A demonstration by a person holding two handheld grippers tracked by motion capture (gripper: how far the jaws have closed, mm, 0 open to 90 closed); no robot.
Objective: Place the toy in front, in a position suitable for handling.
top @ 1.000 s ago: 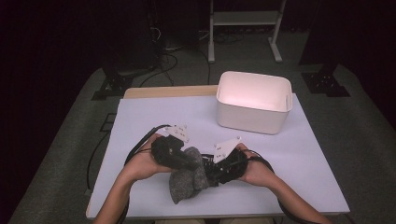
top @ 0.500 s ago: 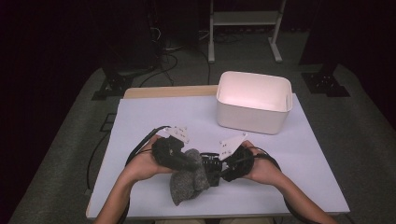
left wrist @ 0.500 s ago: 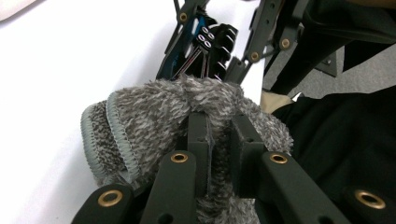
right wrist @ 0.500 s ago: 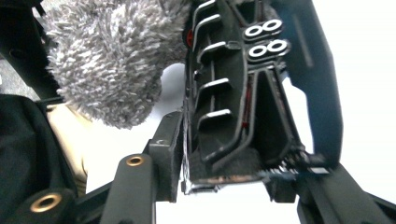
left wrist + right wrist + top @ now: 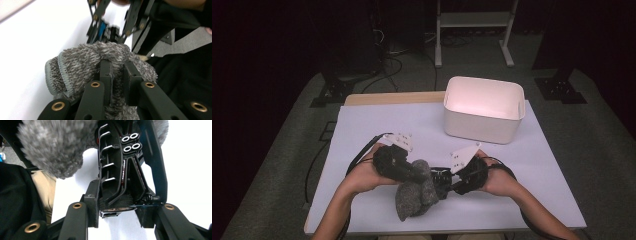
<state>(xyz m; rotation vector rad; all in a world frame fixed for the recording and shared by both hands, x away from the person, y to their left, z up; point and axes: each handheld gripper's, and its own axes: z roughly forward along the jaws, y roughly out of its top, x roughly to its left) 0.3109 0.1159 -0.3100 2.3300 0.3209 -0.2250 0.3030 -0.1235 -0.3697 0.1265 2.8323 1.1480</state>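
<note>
Two black handheld grippers, bare forearms, dark clothing

The left gripper (image 5: 414, 174) and the right gripper (image 5: 443, 182) are matte black, each topped by a pale grey three-cornered plate dotted with small holes and trailing a black cable. Up close, their jaw arms are flat black bars pinned with brass-coloured rivets, ending in squared black pads. The right gripper view shows ribbed black plastic, red edging and white-ringed screws. The forearms are sleeveless.

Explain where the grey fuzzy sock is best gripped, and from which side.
Grip the sock at its hemmed cuff. It sticks out free beside the left gripper, which pinches the bunched middle. Come from the bare table side.
</note>
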